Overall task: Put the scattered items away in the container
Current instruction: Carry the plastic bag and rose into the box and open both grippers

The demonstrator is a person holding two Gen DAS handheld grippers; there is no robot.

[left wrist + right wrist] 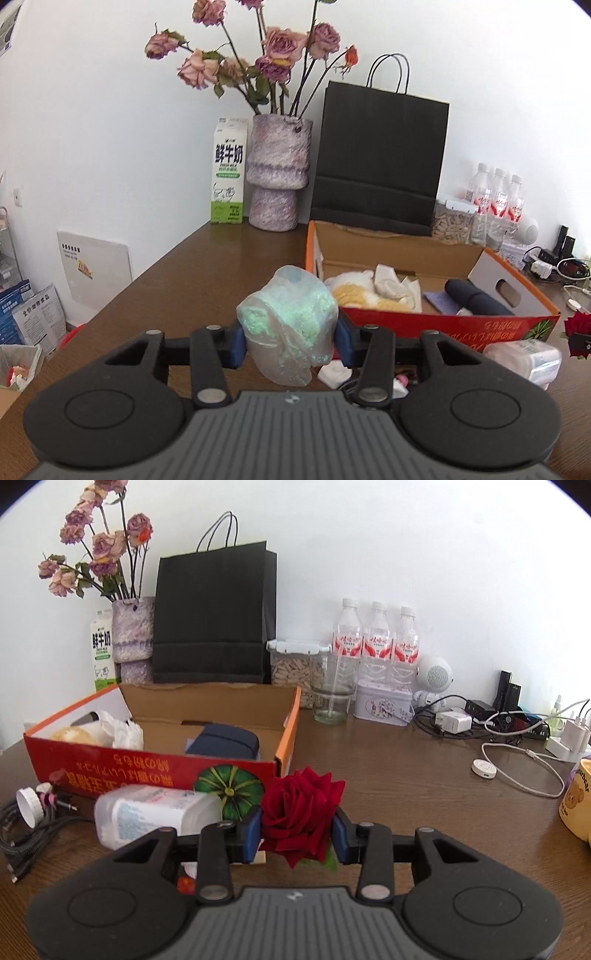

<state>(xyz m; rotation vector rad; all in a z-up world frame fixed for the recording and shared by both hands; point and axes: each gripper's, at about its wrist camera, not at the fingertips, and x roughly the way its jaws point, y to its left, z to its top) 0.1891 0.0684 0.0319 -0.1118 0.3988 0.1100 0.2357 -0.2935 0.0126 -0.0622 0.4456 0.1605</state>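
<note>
My left gripper [290, 341] is shut on a clear plastic bag of pale green stuff [288, 317] and holds it above the table, just in front of the left end of the orange cardboard box [436, 321]. The box holds crumpled white and yellow items [373, 291] and a dark blue roll [476, 299]. My right gripper [297, 834] is shut on a red rose [301, 819], near the box's front right corner [284, 764]. A clear plastic bottle [155, 812] lies on its side in front of the box.
A black paper bag [214, 616], a vase of dried roses [279, 170] and a milk carton [228, 170] stand behind the box. Water bottles [376, 642], a glass jar [330, 701], a tin, chargers and cables [517, 760] are at right. Black cables and a white cap [29, 806] lie at left.
</note>
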